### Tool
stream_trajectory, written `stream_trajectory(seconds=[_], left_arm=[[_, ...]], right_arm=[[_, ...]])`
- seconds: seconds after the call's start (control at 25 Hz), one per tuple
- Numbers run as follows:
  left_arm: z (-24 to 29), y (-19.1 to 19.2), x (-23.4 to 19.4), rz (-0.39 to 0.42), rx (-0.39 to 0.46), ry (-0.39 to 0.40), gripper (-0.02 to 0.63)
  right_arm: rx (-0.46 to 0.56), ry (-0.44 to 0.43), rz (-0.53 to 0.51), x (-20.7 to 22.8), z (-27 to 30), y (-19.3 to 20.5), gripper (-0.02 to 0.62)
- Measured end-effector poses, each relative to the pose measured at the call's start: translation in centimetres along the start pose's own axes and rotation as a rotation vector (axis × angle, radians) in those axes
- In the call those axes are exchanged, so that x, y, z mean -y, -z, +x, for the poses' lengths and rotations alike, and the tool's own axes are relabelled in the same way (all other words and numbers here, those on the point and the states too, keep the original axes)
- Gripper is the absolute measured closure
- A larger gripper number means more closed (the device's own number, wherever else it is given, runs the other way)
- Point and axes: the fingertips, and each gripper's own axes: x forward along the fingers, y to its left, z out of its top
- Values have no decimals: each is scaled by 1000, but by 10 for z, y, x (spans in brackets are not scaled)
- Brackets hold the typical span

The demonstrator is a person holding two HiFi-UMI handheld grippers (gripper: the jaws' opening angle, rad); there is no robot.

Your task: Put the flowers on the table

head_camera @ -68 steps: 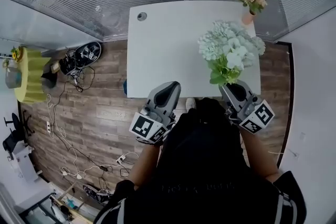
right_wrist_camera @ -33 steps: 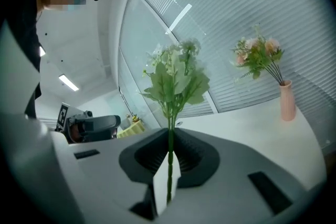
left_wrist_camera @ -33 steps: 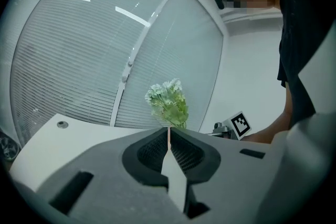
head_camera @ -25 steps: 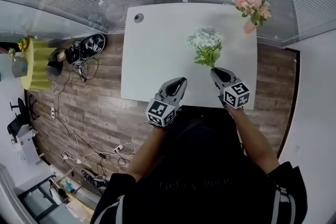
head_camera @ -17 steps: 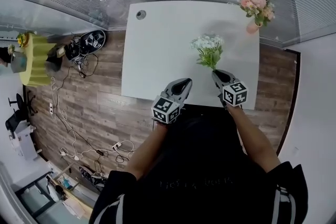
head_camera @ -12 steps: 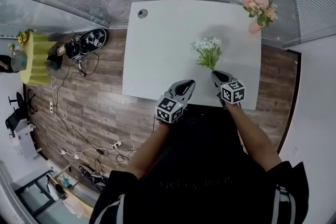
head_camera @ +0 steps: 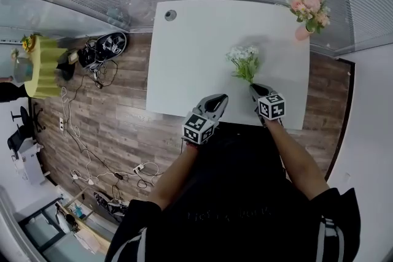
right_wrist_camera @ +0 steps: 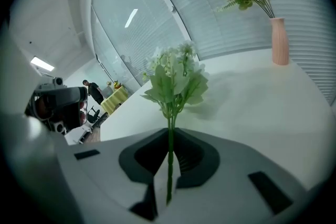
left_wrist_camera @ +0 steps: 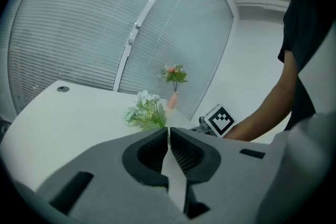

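Right gripper (right_wrist_camera: 169,152): jaws clamped on the green stem of the white flower bunch (head_camera: 244,61).
Flower bunch: above the near right part of the white rectangular table (head_camera: 190,52).
Left gripper (left_wrist_camera: 168,140): jaws pressed together, empty, by the table's near edge.

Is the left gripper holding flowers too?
No, the left gripper is shut with nothing between its jaws; the white flowers are clamped in the right gripper.

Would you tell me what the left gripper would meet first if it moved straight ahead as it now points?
Probably the white flower bunch held in the right gripper, above the table; depth is hard to judge.
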Motion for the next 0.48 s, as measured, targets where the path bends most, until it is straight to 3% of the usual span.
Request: stream_trajectory(seconds=[0.48], left_arm=[[0,4,-3,-15,-12,13,580]], right_arm=[[-54,24,56,5,13,10,549]])
